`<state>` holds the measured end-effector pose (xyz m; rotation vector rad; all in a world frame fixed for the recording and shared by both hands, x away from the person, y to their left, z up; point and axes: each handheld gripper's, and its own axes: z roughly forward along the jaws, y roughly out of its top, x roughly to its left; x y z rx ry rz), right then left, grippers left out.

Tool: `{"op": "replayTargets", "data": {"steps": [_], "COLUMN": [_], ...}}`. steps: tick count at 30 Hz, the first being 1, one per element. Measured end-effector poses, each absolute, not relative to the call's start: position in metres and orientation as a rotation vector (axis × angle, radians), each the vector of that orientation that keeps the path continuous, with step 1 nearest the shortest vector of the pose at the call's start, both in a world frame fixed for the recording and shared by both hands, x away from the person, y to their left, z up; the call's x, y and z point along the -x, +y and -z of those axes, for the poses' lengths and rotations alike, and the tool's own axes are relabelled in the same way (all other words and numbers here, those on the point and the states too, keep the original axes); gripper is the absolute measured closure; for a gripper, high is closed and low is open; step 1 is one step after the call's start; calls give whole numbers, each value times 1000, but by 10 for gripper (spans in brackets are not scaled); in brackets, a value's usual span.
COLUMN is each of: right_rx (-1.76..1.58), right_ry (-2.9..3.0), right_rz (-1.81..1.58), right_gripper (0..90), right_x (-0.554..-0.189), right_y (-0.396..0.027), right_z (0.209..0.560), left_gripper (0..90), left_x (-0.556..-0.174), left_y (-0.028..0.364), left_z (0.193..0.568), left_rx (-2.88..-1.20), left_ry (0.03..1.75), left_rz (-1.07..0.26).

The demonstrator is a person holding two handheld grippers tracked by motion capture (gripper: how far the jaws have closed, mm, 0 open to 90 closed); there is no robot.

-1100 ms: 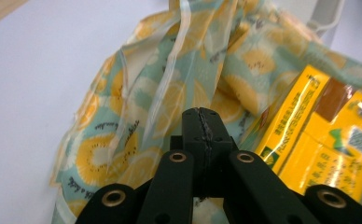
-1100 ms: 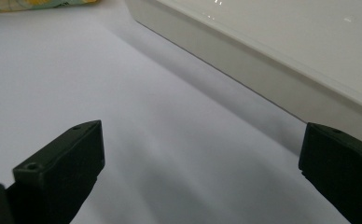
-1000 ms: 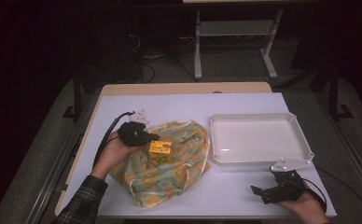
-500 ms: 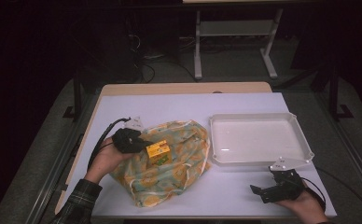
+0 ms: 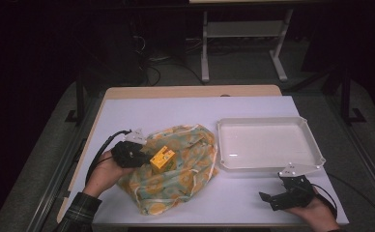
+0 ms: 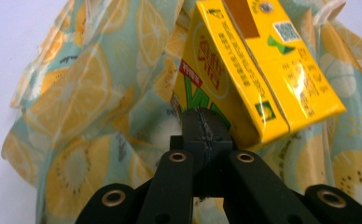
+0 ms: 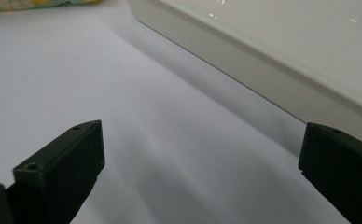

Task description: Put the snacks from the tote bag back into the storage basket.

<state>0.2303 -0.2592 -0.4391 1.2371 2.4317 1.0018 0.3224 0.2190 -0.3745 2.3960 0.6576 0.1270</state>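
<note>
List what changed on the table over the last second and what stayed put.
The left hand-held gripper, shut on a corner of the yellow cardboard drink carton, slid back toward the table's left edge, dragging the carton slightly across the fruit-print cloth bag. The right hand-held gripper, jaws open, and the white plastic tray kept their places.

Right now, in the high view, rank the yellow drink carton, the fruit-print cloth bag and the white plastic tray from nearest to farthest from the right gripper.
1. White plastic tray: just above the right gripper, near the table's right side.
2. Fruit-print cloth bag: to the left, spread across the middle of the table.
3. Yellow drink carton: farther left, over the bag, by the left gripper.
</note>
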Motion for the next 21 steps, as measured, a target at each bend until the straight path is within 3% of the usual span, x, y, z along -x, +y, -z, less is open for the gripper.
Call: {"op": "replayTargets", "data": {"steps": [5,9,10,14,21], "right_rx": [-1235,-1242,-1239,-1243,-1251], "right_ry": [2431,2430,2429,2430,2427], "right_rz": [-1004,-1006,-1001,-1000,-992], "right_gripper": [0,0,0,0,0], "right_x": [-230,-229,-230,-229,-230], "right_y": [-259,-260,-261,-261,-261], "right_z": [439,439,439,439,439], "left_gripper": [895,815,749,639,516], "left_x": [-325,-323,-323,-322,-316], "left_y": [223,228,229,233,230], "left_z": [370,357,351,339,319], "left_rx": [-2382,-2362,-2357,-2331,-2287], "left_ry": [691,739,766,800,834], "left_rz": [-138,-149,-163,-170,-118]}}
